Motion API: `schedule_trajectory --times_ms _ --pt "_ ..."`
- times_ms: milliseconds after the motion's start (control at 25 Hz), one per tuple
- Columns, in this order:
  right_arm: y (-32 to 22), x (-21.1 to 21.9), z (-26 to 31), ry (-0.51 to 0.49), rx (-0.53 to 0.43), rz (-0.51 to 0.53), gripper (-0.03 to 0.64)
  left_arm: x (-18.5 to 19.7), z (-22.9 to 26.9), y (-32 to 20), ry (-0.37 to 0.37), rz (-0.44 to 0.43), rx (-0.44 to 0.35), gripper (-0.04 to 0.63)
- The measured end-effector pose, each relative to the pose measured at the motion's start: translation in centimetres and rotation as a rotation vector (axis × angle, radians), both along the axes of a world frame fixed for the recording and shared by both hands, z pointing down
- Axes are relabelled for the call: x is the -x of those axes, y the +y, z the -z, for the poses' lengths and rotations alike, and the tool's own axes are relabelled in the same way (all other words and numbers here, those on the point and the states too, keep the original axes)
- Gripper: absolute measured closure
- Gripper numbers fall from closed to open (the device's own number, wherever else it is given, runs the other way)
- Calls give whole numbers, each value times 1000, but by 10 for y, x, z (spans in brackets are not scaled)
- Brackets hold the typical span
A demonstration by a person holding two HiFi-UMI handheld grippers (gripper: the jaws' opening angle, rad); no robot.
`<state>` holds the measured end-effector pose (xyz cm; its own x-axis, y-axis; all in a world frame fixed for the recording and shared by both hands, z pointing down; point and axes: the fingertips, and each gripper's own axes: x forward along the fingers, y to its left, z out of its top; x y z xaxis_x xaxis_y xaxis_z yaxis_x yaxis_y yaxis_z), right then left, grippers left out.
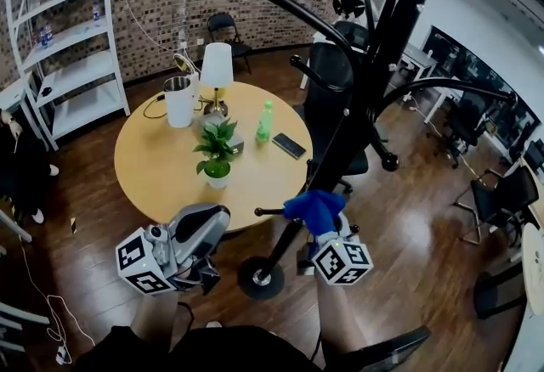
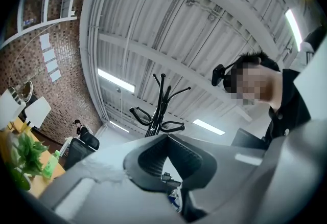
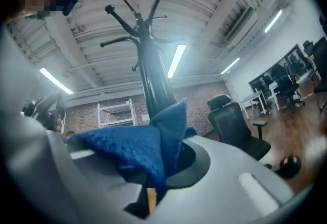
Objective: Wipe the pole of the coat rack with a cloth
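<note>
The black coat rack pole (image 1: 365, 98) slants up from its round base (image 1: 260, 277) to the hooks at top right. My right gripper (image 1: 323, 230) is shut on a blue cloth (image 1: 313, 207), which is at the lower part of the pole, just above a short peg. In the right gripper view the cloth (image 3: 138, 149) bulges out of the shut jaws, with the pole (image 3: 153, 80) rising right behind it. My left gripper (image 1: 208, 222) hangs left of the pole, shut and holding nothing. The left gripper view looks up at the ceiling, with the rack (image 2: 161, 105) farther off.
A round wooden table (image 1: 161, 166) stands just beyond the rack. On it are a potted plant (image 1: 217, 160), a lamp (image 1: 216, 73), a white bin (image 1: 179, 101), a green bottle (image 1: 265, 121) and a phone (image 1: 289, 145). A black office chair (image 1: 327, 98) stands behind the pole. White shelving (image 1: 72, 39) is far left.
</note>
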<state>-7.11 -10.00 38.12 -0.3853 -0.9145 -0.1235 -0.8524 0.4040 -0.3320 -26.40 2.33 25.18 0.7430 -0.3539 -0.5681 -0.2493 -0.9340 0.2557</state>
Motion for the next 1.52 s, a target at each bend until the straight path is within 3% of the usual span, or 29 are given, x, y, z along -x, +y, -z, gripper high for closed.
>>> schedule_trajectory --times_ms 320,600,840,1120,1360,1520 --pt "-3 6 -111 39 227 22 594 -10 -4 -2 -21 -3 14 601" --pt "-3 7 -113 6 262 90 594 -28 -6 5 -43 58 24 601" --pt "3 0 -53 -57 133 138 594 -49 -3 11 -73 92 15 601" --pt "17 -3 71 -86 -131 130 594 -48 -1 -13 -67 18 -7 601" --pt "28 26 122 11 -290 -52 594 -17 -11 -67 -54 -170 -33 601" --pt "26 34 154 91 -375 -303 594 15 -17 -100 -65 -354 -17 601"
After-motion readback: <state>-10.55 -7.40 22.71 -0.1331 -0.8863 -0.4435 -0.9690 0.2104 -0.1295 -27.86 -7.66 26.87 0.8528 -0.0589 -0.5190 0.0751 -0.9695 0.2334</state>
